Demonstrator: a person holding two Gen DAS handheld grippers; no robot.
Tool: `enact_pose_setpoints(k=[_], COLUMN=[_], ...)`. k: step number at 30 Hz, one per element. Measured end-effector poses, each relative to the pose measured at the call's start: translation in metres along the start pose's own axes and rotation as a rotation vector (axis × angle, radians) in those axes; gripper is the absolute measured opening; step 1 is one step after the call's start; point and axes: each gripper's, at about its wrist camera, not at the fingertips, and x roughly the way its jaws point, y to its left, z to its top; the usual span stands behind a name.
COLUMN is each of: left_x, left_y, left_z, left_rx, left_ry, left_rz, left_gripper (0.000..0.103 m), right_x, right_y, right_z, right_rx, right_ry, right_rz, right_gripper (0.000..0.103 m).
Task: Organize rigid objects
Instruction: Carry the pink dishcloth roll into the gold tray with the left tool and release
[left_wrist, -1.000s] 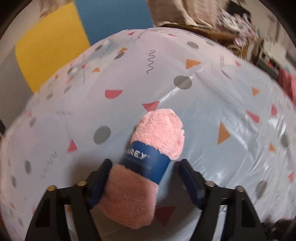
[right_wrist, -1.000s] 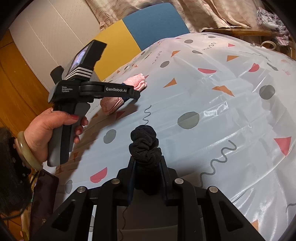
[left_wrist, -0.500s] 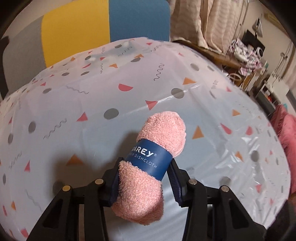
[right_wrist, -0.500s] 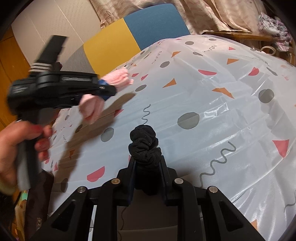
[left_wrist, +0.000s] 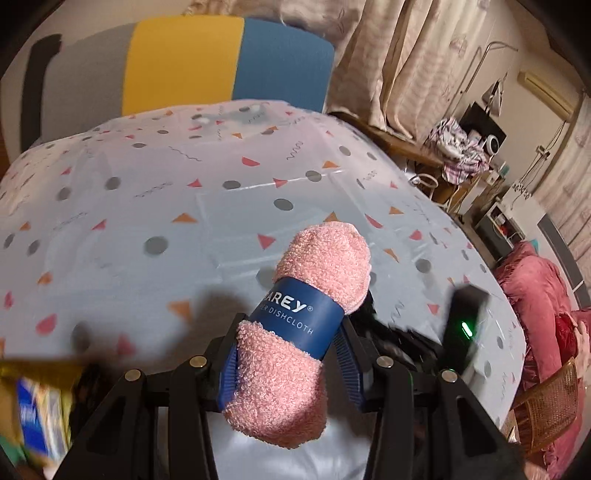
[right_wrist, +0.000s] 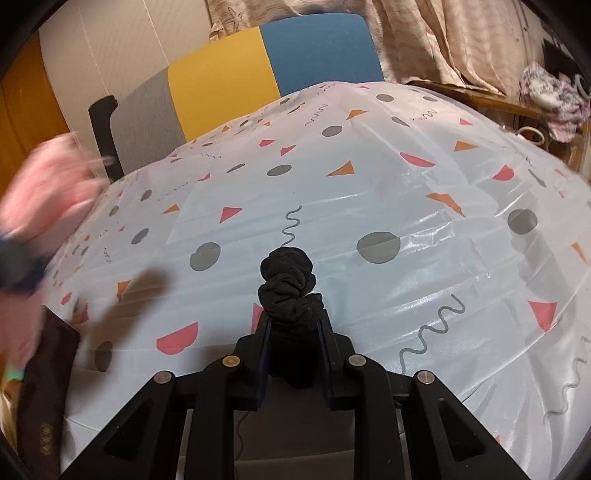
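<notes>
Above the patterned tablecloth (left_wrist: 184, 192):
Left gripper (left_wrist: 290, 363): clamped on pink dishcloth roll (left_wrist: 303, 325), lifted.
Right gripper (right_wrist: 293, 343): clamped on black fabric bundle (right_wrist: 290, 288).

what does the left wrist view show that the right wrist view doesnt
Only the left wrist view shows the blue band printed DISHCLOTH around the pink dishcloth roll, clamped in the left tongs, and the red cushion at right. Only the right wrist view shows the black fabric bundle clearly, pinched in the right tongs, and a dark brown object at lower left. Both share the patterned tablecloth and the yellow and blue chair back.
</notes>
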Motion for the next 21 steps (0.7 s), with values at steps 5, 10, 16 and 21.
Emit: enact_pose_setpoints(k=[5,10,16,21], left_x=[-0.042,-0.075,-0.110,-0.138], left_y=[0.014,0.028,0.046,0.070], left_z=[-0.039,-0.071,-0.102,-0.127], left_rx=[-0.070,-0.127,-0.146,-0.179], left_ry=[-0.044,-0.092,-0.134,-0.158], left_rz=[-0.029,-0.029,0.010,0.056], left_gripper=[0.047,0.047,0.047,0.047], right_x=[0.001,0.001,0.001,0.001], right_y=[0.006,0.013,0.017,0.020], right_z=[0.000,-0.001,-0.002,-0.002], right_rx=[-0.032,-0.068,-0.093,-0.109], right_ry=[0.002,0.004,0.004,0.003], right_rz=[-0.037,-0.078,-0.108,-0.129], right_gripper=[0.021,0.021,0.022,0.022])
